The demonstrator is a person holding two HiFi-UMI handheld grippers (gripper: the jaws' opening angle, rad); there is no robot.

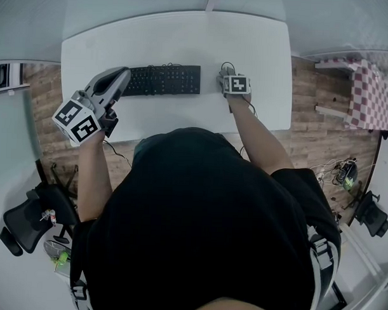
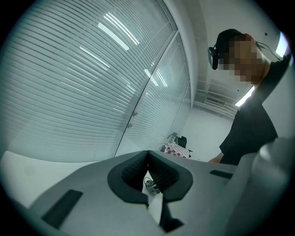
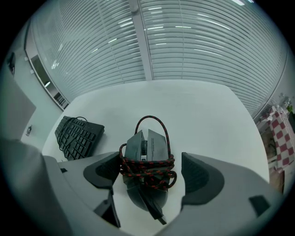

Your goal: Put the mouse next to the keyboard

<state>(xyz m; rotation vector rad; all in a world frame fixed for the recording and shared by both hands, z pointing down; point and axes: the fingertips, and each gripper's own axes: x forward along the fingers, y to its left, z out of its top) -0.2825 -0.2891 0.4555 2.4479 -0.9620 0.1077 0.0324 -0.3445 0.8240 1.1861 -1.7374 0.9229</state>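
On the table [image 1: 185, 36], right of the keyboard [image 1: 163, 79], my right fingers [image 3: 199, 174] spread around the cord-wrapped mouse [image 3: 146, 152]; my left fingers [image 2: 126, 177] are pressed together, empty.

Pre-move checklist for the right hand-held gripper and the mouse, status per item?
1. Mouse sits between the right hand-held gripper jaws: ok.
2. Those jaws are apart, not clamped: ok.
3. Mouse rests on the table: ok.
4. Mouse lies right of the keyboard, with a gap between them: ok.
5. Cable is wound on the mouse and free of the jaw pads: cannot tell.
6. Left hand-held gripper is shut and empty: ok.
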